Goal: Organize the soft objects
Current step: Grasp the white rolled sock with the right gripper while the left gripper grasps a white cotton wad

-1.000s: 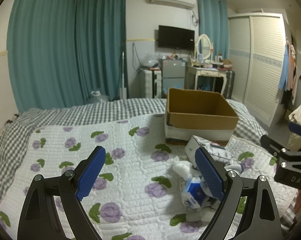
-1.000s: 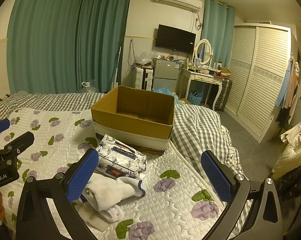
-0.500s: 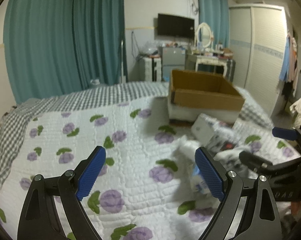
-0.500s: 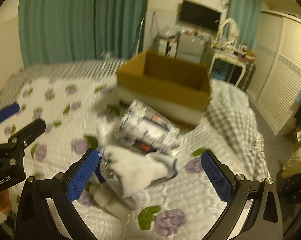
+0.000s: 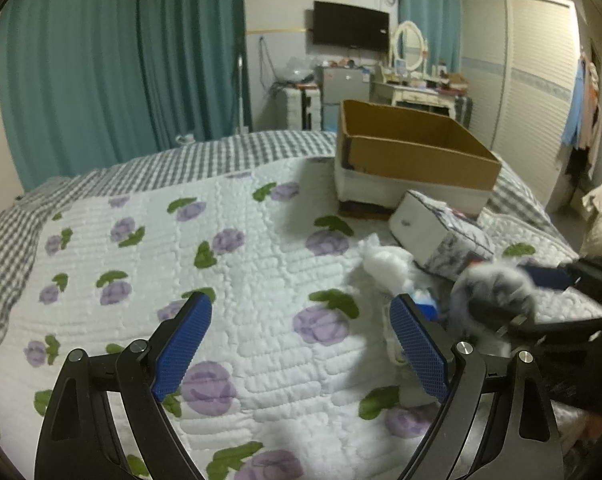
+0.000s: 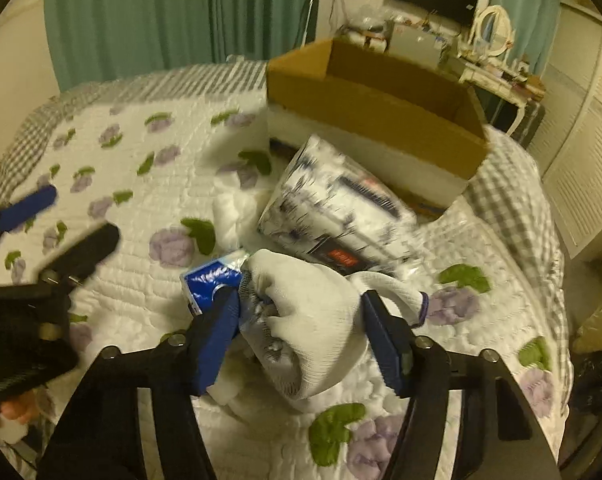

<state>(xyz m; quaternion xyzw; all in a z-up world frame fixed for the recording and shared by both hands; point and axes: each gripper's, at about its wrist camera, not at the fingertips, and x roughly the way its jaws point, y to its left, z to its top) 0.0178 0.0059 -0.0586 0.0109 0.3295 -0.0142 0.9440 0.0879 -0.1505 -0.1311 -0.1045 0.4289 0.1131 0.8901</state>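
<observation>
A pile of soft things lies on the flowered quilt in front of an open cardboard box (image 6: 375, 100). My right gripper (image 6: 301, 332) has its jaws around a balled white sock (image 6: 313, 320), touching both sides. Beside it lie a blue-and-white tissue pack (image 6: 209, 280), a patterned wrapped pack (image 6: 337, 208) and white cotton bits (image 6: 229, 216). My left gripper (image 5: 301, 344) is open and empty above the quilt, left of the pile. In the left wrist view the box (image 5: 413, 152), the patterned pack (image 5: 441, 228) and the sock (image 5: 489, 292) in the right gripper show blurred.
The box stands at the far side of the bed on a grey checked blanket (image 5: 205, 160). Teal curtains (image 5: 121, 60), a dresser with a mirror (image 5: 409, 80) and a white wardrobe (image 5: 533, 80) stand beyond the bed. The bed edge drops off at the right (image 6: 557, 248).
My right gripper has dropped forward onto the pile and narrowed its jaws around the white sock. My left gripper has tilted down slightly and stays open.
</observation>
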